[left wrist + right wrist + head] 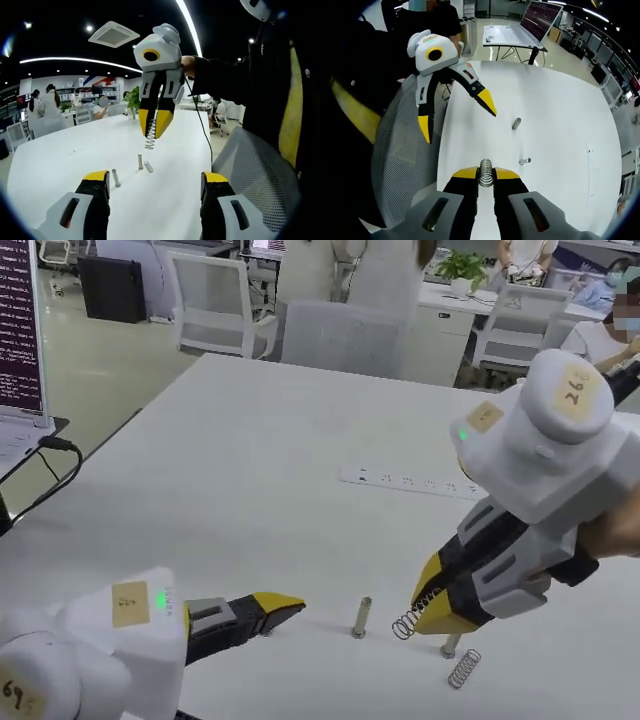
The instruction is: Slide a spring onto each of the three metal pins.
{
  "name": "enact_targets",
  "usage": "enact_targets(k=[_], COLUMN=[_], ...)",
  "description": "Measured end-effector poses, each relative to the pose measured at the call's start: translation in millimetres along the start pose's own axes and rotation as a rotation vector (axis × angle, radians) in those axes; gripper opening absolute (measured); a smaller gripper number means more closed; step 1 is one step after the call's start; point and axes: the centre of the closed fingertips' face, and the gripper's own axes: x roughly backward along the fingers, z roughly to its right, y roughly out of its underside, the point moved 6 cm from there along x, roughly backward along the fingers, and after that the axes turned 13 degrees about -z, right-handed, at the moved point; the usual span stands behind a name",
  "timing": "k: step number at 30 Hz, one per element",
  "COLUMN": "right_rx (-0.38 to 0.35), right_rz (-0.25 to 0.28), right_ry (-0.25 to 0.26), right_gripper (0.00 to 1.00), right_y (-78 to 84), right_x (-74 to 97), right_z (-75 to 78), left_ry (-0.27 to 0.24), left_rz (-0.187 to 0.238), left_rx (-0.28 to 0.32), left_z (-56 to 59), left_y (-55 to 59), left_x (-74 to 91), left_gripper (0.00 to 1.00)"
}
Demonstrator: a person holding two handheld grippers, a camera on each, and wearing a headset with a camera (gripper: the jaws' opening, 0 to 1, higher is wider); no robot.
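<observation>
White table in an open-plan office, with chairs sitting behind it. Reference point: the near pin, a short grey metal stud that is standing upright and bare.

- The right gripper is hovering just right of the near pin. Its jaws are pinching the held spring by one end.
- The rest of that coil is sticking out past the yellow tips toward the near pin and is not touching it. It is thin bright wire with open turns.
- In the left gripper view it is hanging above the table, higher than the pin tops.
- The second pin is standing further right of the near pin, partly hidden under the right gripper.
- The loose spring is lying flat on the table just past the second pin, on the side away from the near pin.
- The left gripper is sitting left of the near pin and pointing toward it. Its jaws are spread wide and gripping nothing.
- The power strip is lying well behind the near pin.
</observation>
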Motion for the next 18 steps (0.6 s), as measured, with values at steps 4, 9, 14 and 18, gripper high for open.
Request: enact_targets(k=[4,9,14,18], right_rx=[0.002,0.004,0.007,0.005], right_rz=[-0.007,-0.008,-0.011,-0.017], right_ry=[0.004,0.004,0.011,0.019], right_gripper=[0.08,0.08,0.08,0.08], right_y=[0.9,-0.3,-3.3,-5.4], right_x=[-1.9,-3.4,-4.1,-6.0], right_z=[3.8,9.3,16.5,23.9], left_ry=[-0.033,-0.07,-0.099,-0.125], left_rz=[0.003,0.0,-0.019,-0.009], left_rx=[0.017,0.022,0.03,0.05], left_z=[-6.5,-10.9,-11.7,-14.8], left_y=[2.1,6.9,15.8,18.4], left_x=[7.5,16.6,23.1,29.7], left_gripper=[0.73,0.75,0.76,0.76])
